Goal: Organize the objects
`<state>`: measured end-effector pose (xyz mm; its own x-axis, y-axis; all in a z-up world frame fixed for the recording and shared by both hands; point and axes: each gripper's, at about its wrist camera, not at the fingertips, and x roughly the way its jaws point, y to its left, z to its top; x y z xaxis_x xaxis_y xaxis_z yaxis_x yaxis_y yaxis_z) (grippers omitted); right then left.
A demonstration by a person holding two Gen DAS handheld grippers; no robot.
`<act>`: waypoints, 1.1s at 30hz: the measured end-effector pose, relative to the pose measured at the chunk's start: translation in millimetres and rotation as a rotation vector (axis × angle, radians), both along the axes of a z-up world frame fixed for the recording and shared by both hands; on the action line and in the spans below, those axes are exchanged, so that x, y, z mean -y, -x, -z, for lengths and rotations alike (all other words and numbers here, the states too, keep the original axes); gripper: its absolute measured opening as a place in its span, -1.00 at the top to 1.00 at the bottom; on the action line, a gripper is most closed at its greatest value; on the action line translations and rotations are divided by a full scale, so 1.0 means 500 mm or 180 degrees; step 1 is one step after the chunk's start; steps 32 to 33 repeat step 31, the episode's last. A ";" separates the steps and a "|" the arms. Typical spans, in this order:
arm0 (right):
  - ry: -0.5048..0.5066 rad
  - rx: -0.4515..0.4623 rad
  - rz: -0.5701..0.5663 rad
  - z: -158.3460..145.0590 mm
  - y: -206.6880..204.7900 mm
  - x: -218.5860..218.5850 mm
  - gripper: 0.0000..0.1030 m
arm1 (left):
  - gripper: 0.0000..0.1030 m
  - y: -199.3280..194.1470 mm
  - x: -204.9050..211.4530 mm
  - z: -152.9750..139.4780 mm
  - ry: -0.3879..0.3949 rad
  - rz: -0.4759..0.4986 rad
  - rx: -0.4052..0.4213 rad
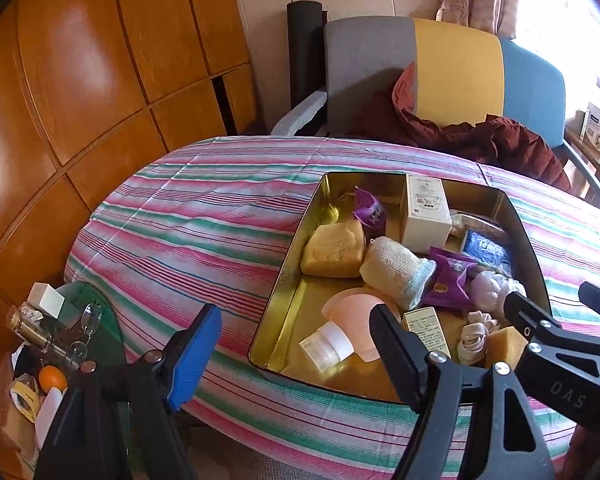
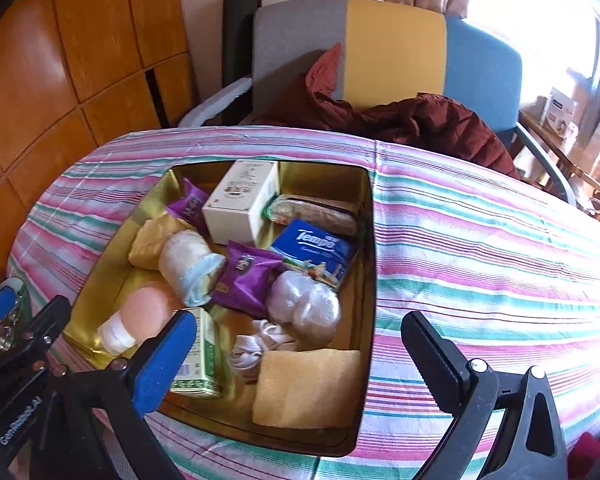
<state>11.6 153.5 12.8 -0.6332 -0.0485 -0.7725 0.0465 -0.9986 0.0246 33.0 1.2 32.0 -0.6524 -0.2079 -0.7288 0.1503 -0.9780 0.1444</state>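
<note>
A gold tin (image 1: 296,272) (image 2: 96,292) sits on the striped tablecloth (image 1: 188,220), filled with small items. Among them are a white box (image 1: 426,212) (image 2: 240,200), purple packets (image 2: 248,276), a blue Tempo tissue pack (image 2: 316,252), a rolled cloth (image 1: 396,272), a pink bottle (image 1: 352,320) with a clear cap, a green box (image 2: 202,356) and a yellow sponge (image 2: 308,388). My left gripper (image 1: 296,360) (image 2: 24,312) hovers open over the tin's near left corner, holding nothing. My right gripper (image 2: 300,364) (image 1: 568,304) hangs open above the sponge, also holding nothing.
A chair (image 1: 452,64) with a maroon jacket (image 1: 500,140) stands behind the table. Wooden cabinet doors (image 1: 80,80) fill the left. A green glass side table (image 1: 100,320) at lower left carries spectacles, a small bottle and an orange.
</note>
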 end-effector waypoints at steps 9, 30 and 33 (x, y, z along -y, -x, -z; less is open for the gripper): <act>-0.0005 0.0054 0.0120 0.012 0.008 -0.013 -1.00 | -0.50 -0.002 -0.003 -0.004 -0.0020 0.0012 -0.0007; 0.0017 0.0027 0.0143 0.013 0.010 -0.017 -1.00 | -0.14 0.004 -0.008 0.018 -0.0209 0.0080 0.0179; 0.0024 0.0027 0.0138 0.013 0.009 -0.017 -1.00 | -0.14 0.004 -0.007 0.019 -0.0217 0.0074 0.0184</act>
